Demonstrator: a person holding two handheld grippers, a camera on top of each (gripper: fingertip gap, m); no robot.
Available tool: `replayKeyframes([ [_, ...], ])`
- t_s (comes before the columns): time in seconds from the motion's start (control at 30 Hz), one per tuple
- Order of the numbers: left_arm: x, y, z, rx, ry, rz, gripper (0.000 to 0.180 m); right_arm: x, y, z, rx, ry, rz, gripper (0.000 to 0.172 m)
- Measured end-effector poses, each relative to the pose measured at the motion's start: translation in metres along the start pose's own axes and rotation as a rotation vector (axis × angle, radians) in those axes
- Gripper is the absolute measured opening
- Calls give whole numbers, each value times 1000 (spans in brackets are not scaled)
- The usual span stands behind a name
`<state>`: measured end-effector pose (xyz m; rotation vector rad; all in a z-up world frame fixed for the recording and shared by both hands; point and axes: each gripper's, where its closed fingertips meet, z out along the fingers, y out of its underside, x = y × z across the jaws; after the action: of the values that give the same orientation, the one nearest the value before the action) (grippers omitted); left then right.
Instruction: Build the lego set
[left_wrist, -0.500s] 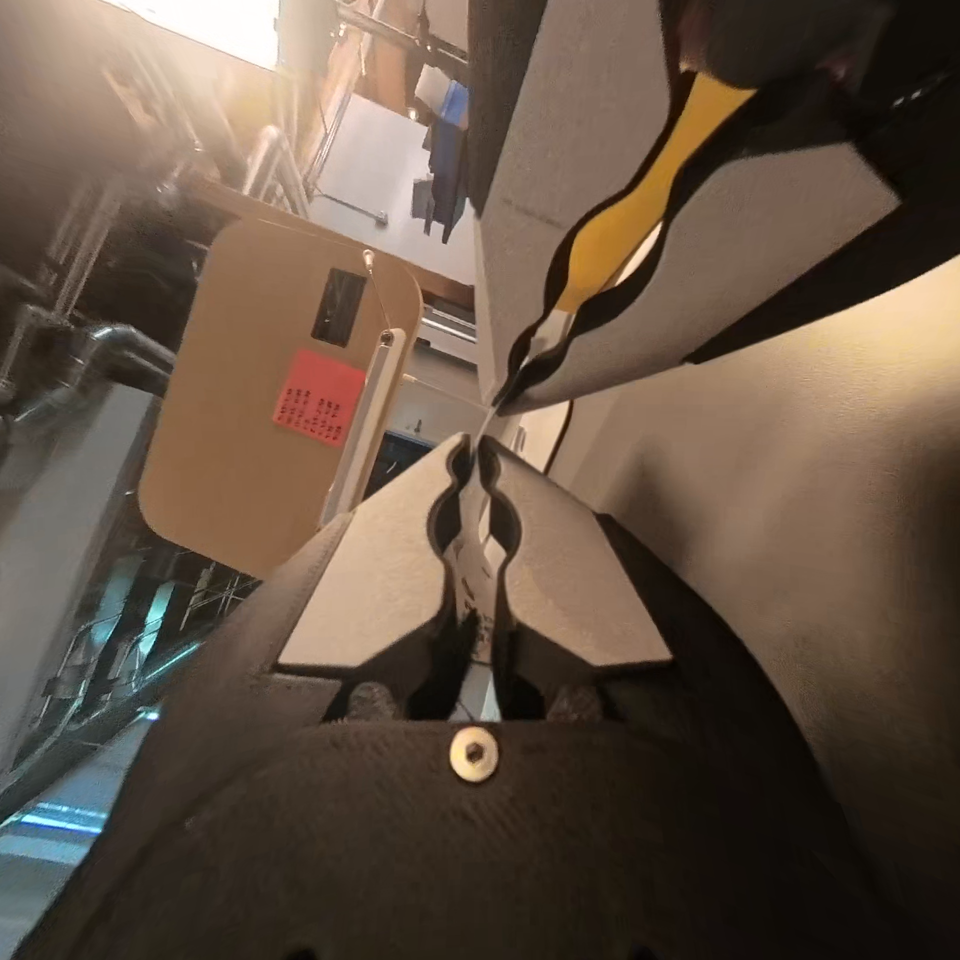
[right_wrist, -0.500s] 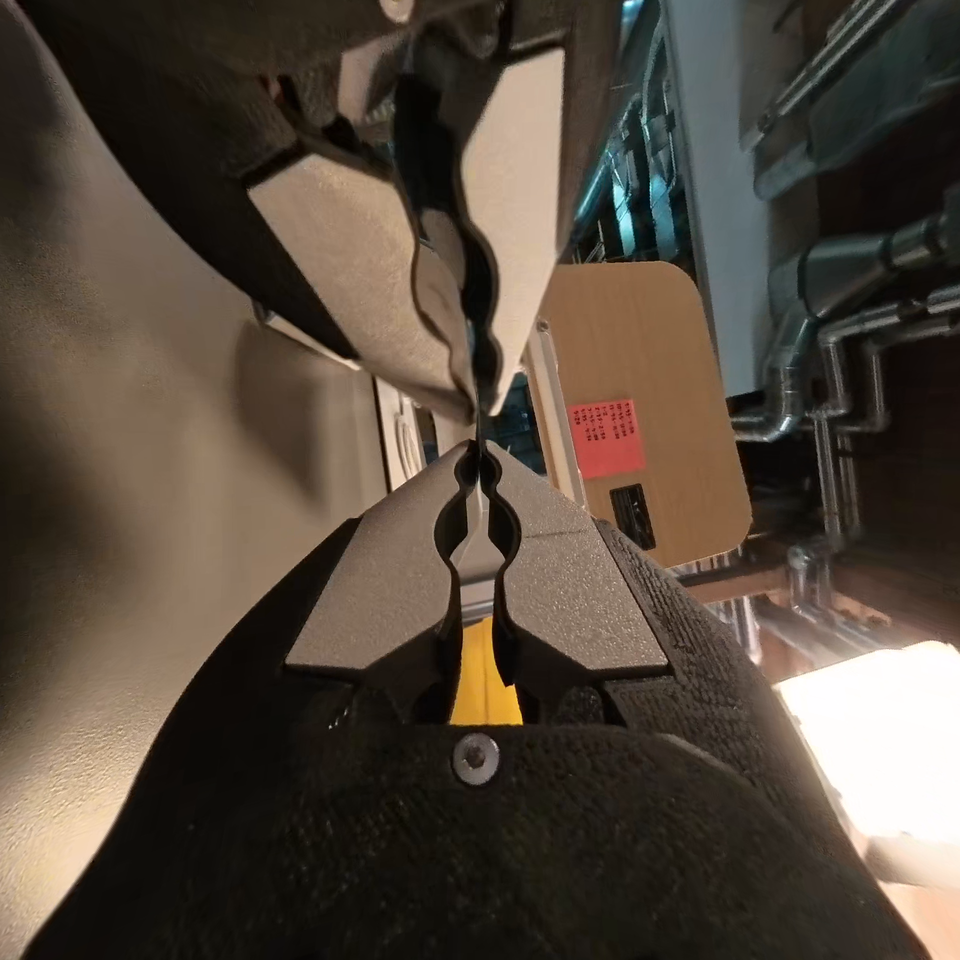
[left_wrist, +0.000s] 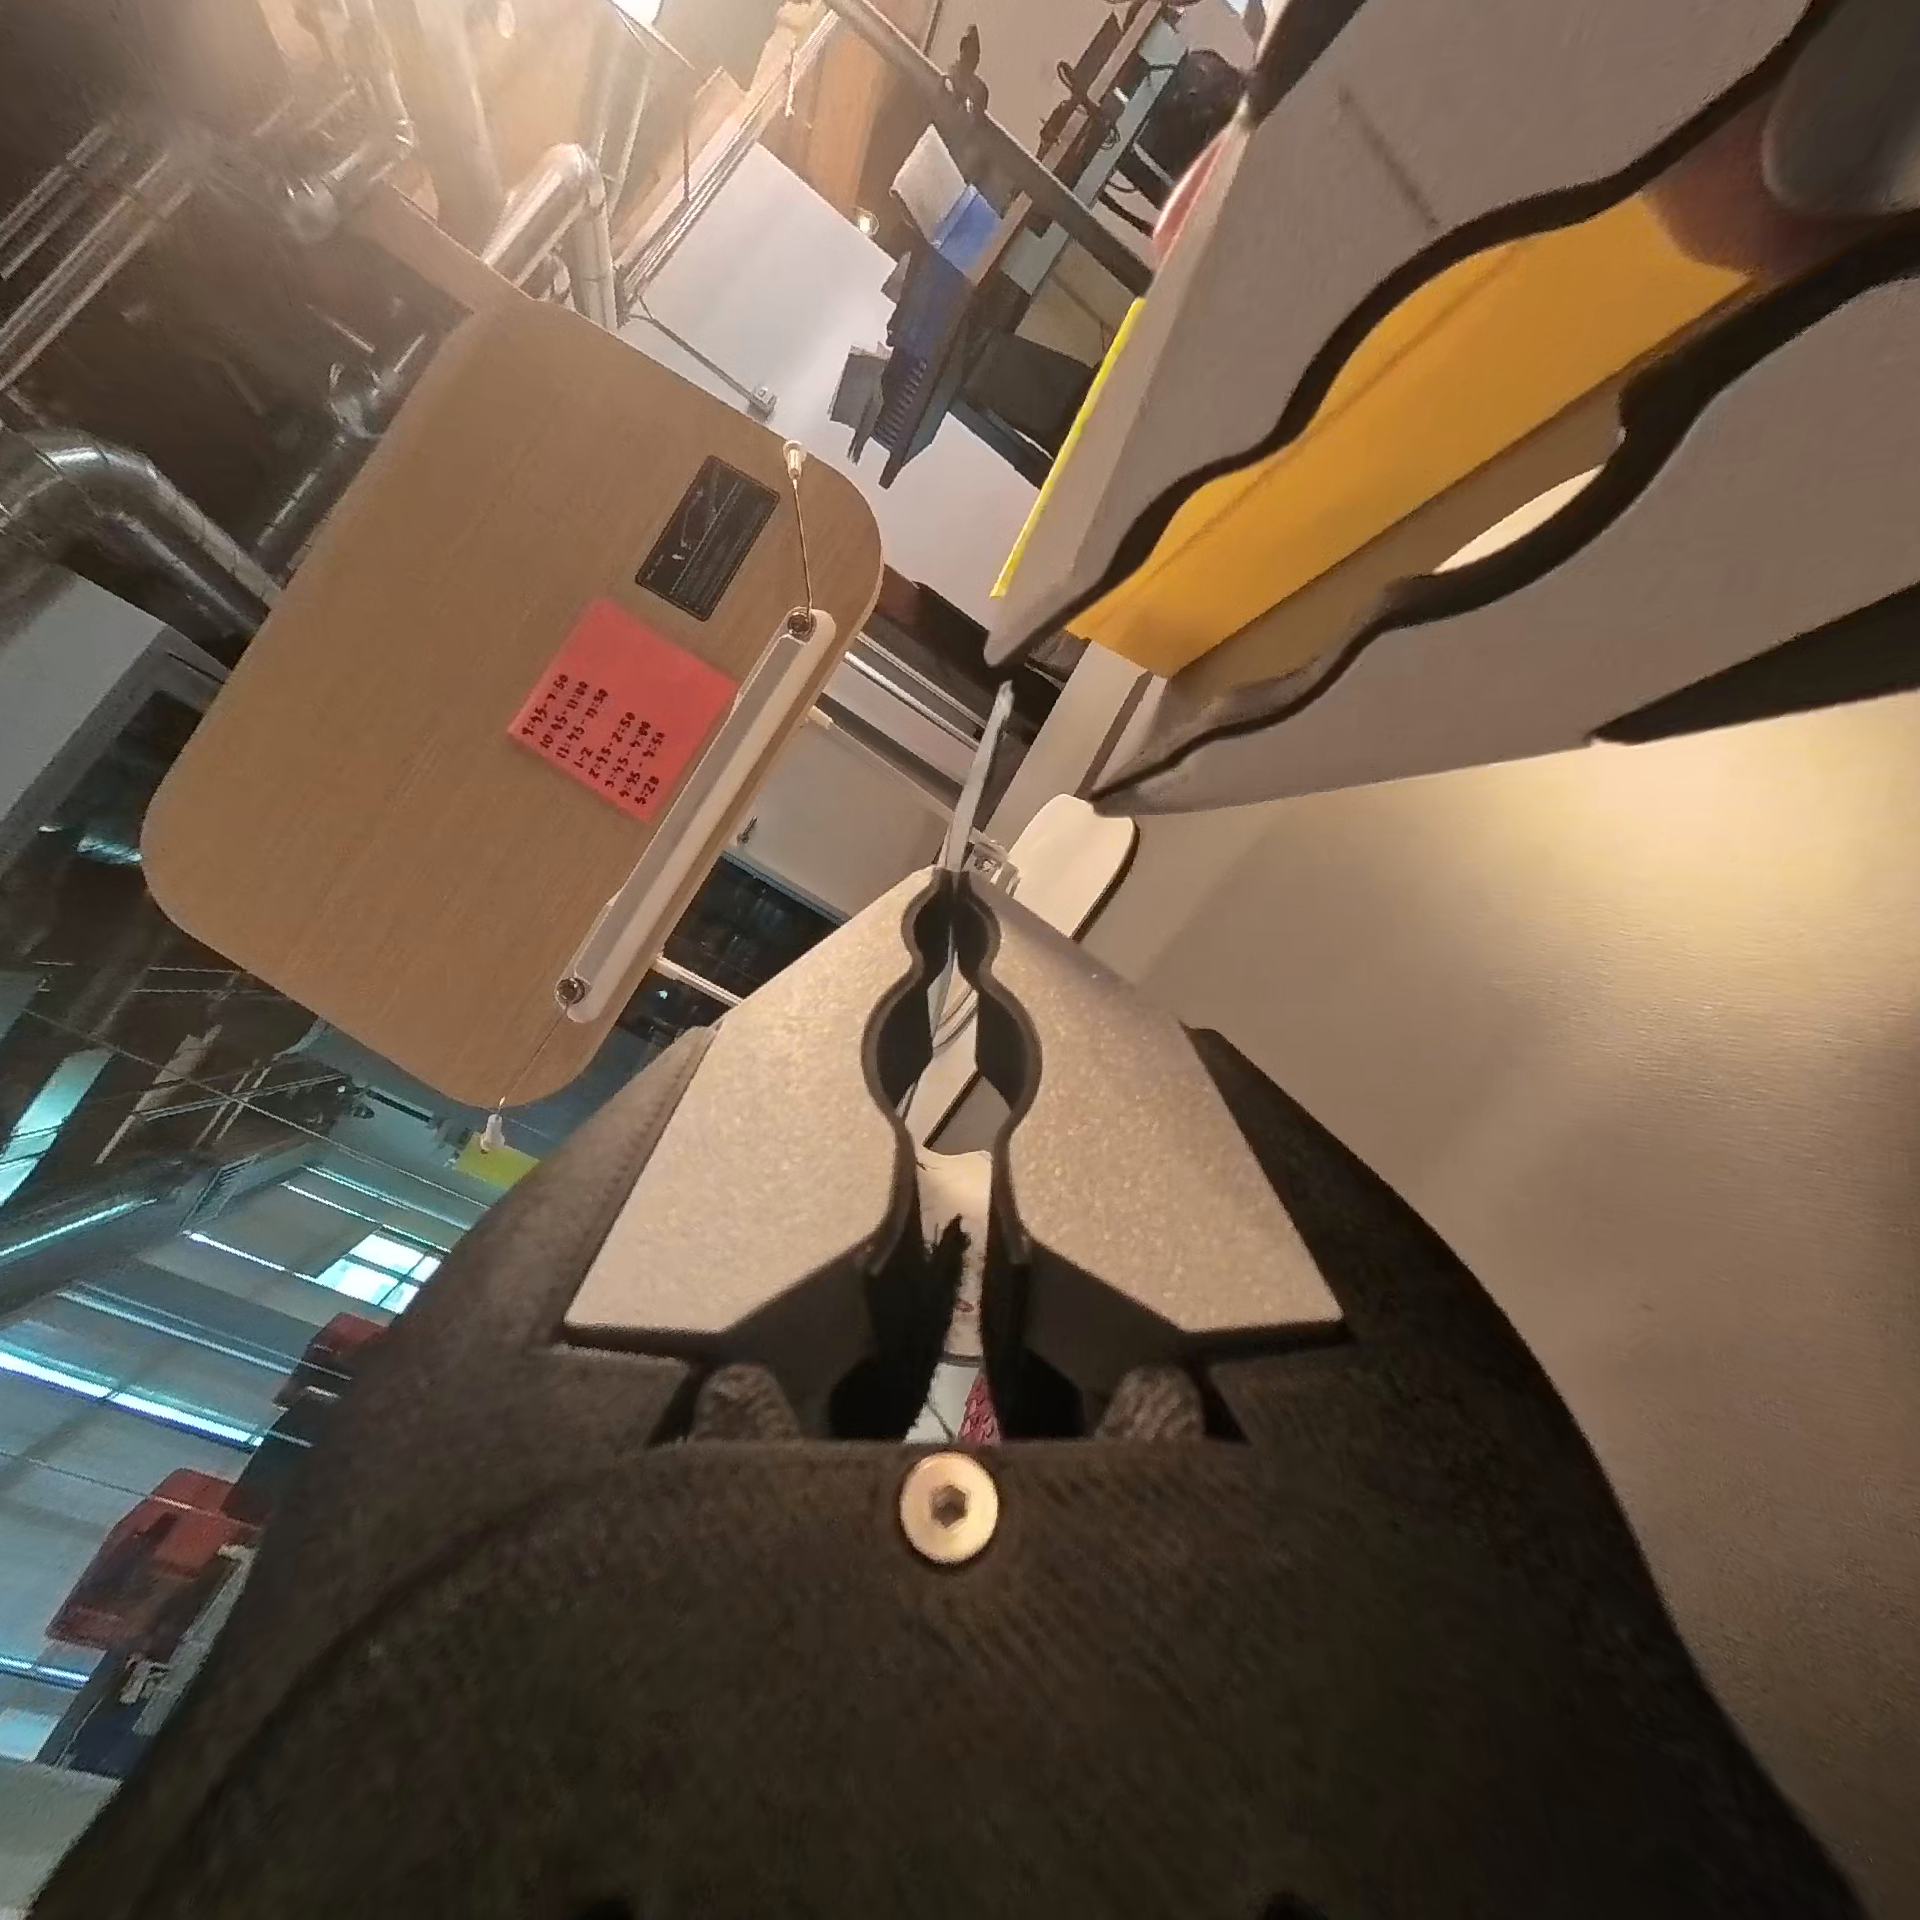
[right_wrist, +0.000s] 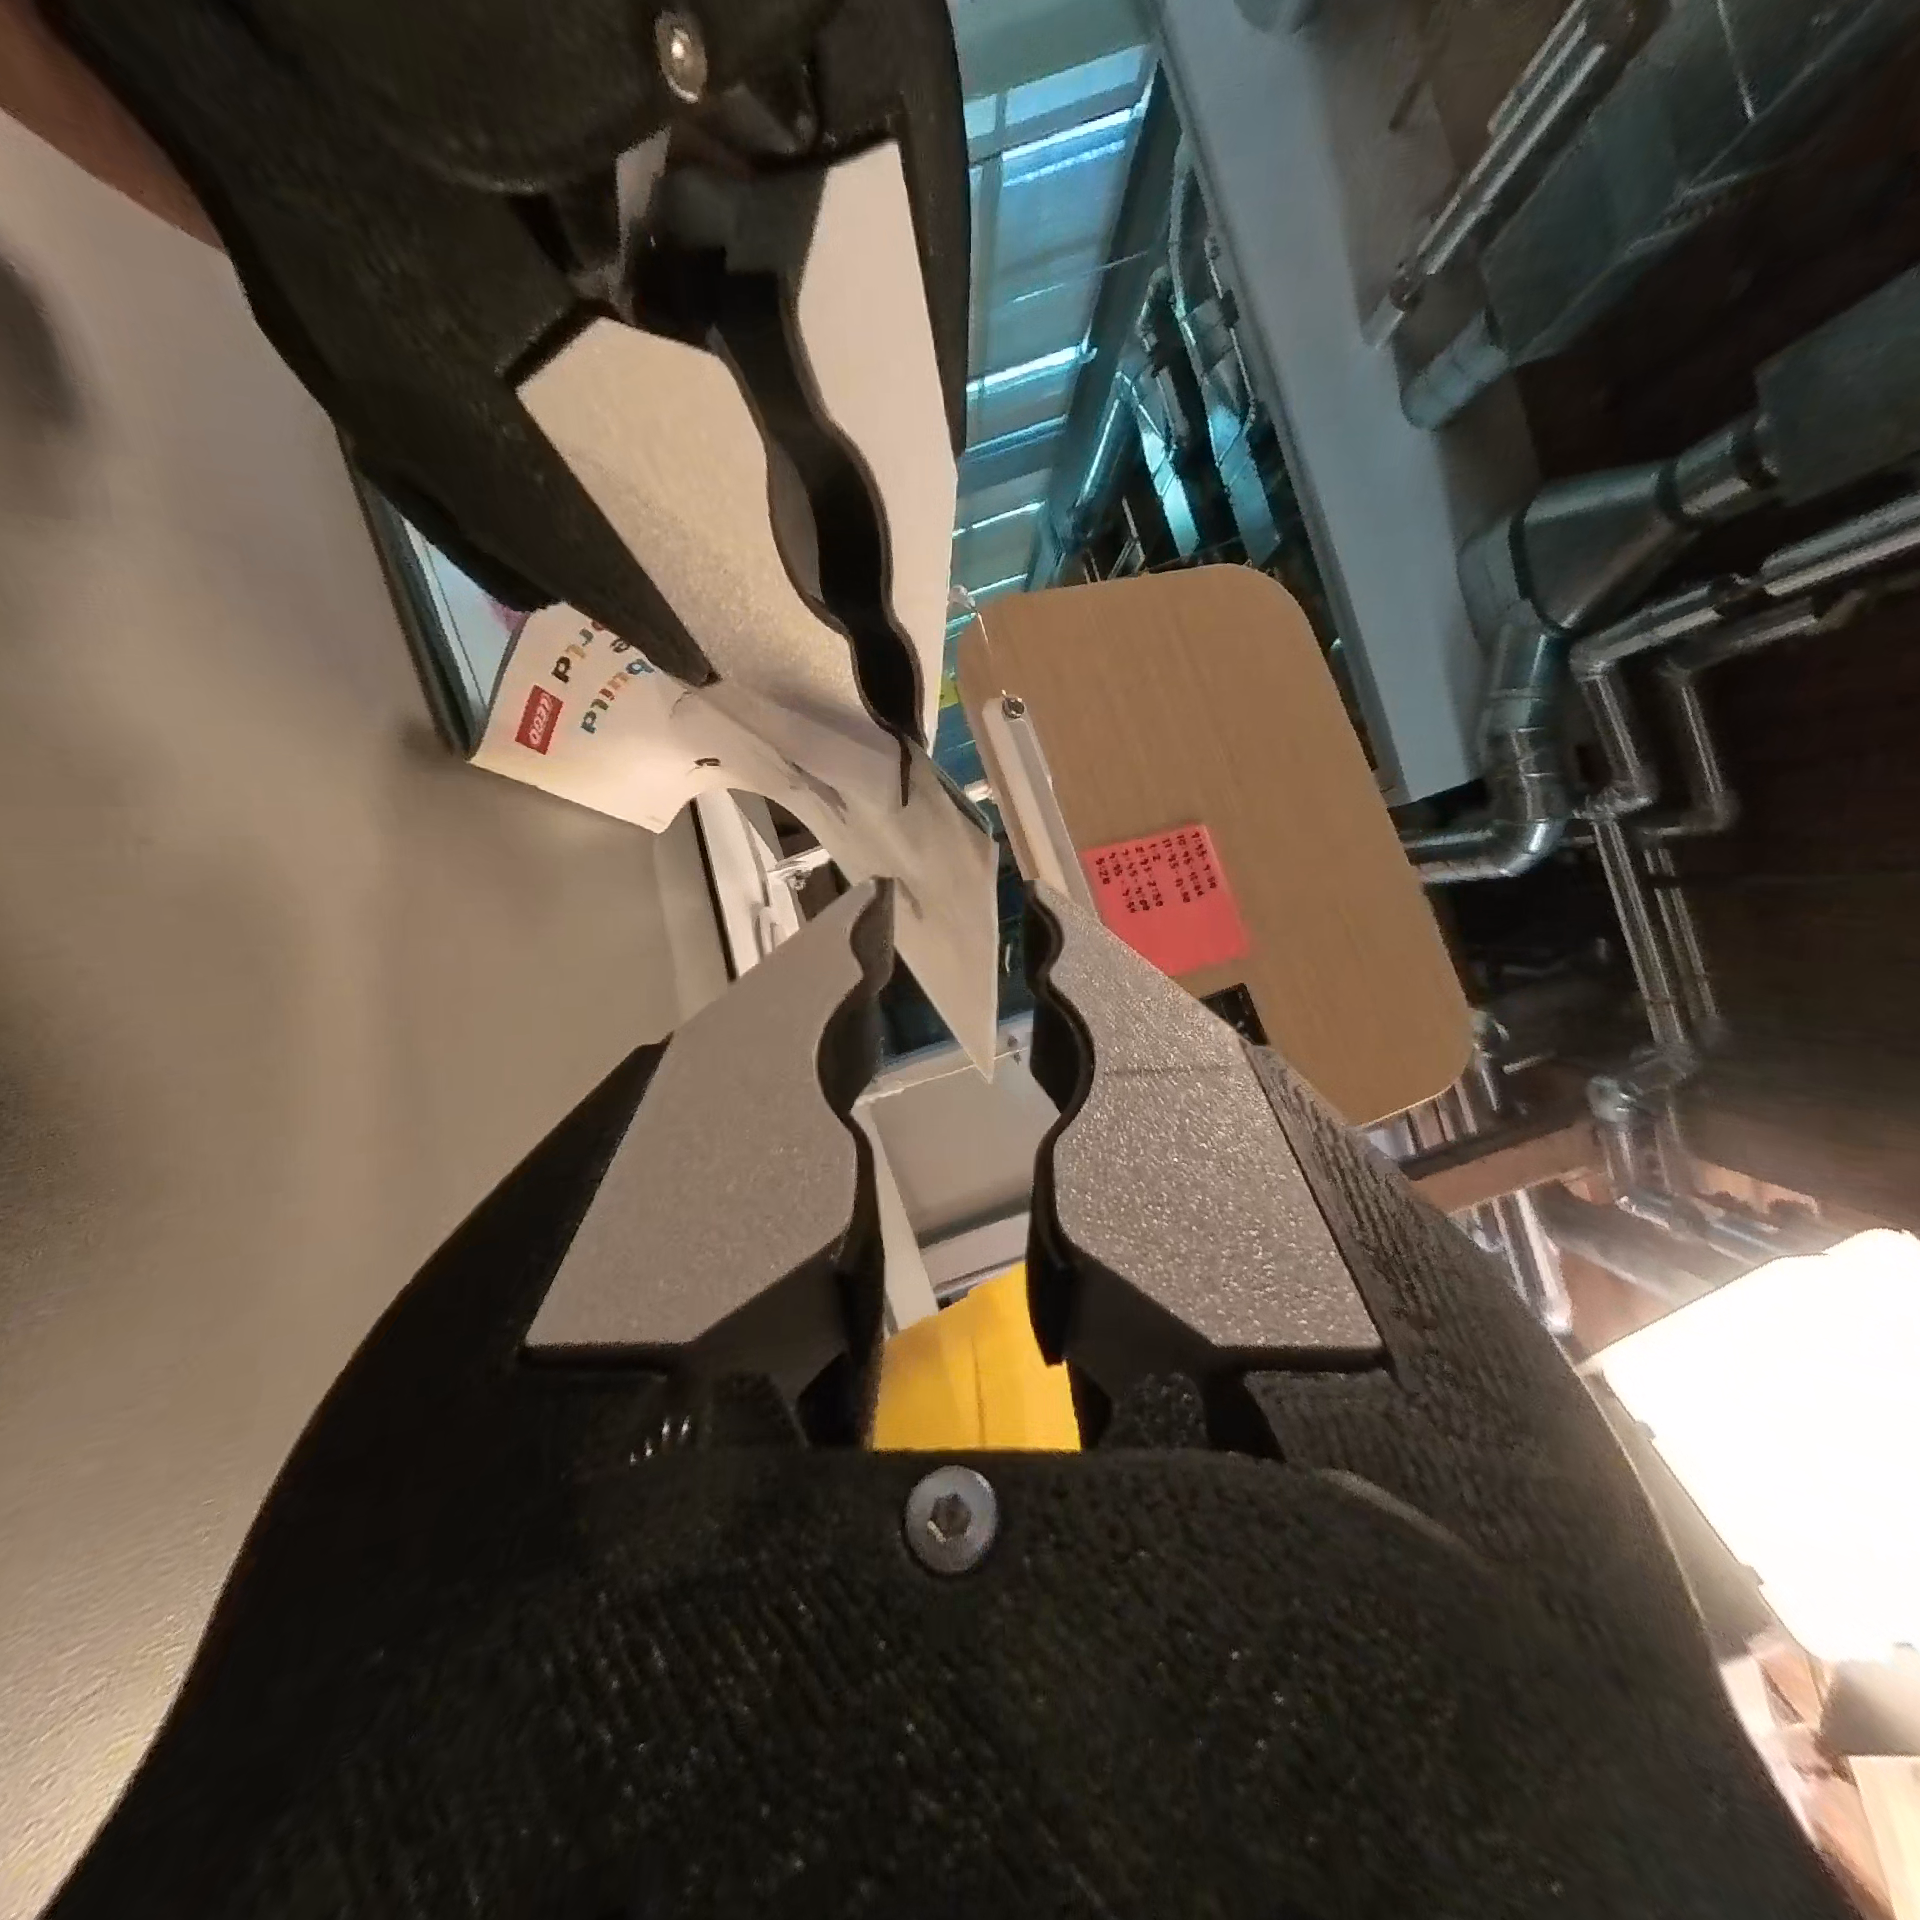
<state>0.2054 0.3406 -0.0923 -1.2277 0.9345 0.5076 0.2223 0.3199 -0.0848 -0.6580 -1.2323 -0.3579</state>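
Both grippers point up toward the ceiling, tip to tip. My left gripper (left_wrist: 951, 883) is shut on a thin white paper sheet (left_wrist: 982, 764), seen edge-on and rising from its tips. In the right wrist view the left gripper (right_wrist: 902, 746) pinches the same sheet (right_wrist: 940, 914), which bears coloured print. My right gripper (right_wrist: 956, 906) is open. The sheet's corner hangs between its fingers (right_wrist: 1101, 997) and is not pressed by both pads. In the left wrist view the right gripper (left_wrist: 1049, 722) shows at the upper right with its jaws apart and a yellow part (left_wrist: 1351, 416) behind them.
A wooden board (left_wrist: 416, 790) with a red note (left_wrist: 623, 707) and a black label hangs on wires overhead; it also shows in the right wrist view (right_wrist: 1247, 748). Metal pipes (right_wrist: 1538, 665) run along the ceiling. A beige wall (left_wrist: 1558, 1039) lies close on one side. My two grippers' fingertips are within a few centimetres of each other.
My right gripper's jaws have opened and let go of the paper sheet. My left gripper stays shut on it. Both views have shifted a little.
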Motion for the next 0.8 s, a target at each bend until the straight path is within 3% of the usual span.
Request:
replayKeyframes([
  [0.8, 8, 0, 0, 3, 42, 11, 0, -11, -5, 0, 15, -49, -57, 5],
])
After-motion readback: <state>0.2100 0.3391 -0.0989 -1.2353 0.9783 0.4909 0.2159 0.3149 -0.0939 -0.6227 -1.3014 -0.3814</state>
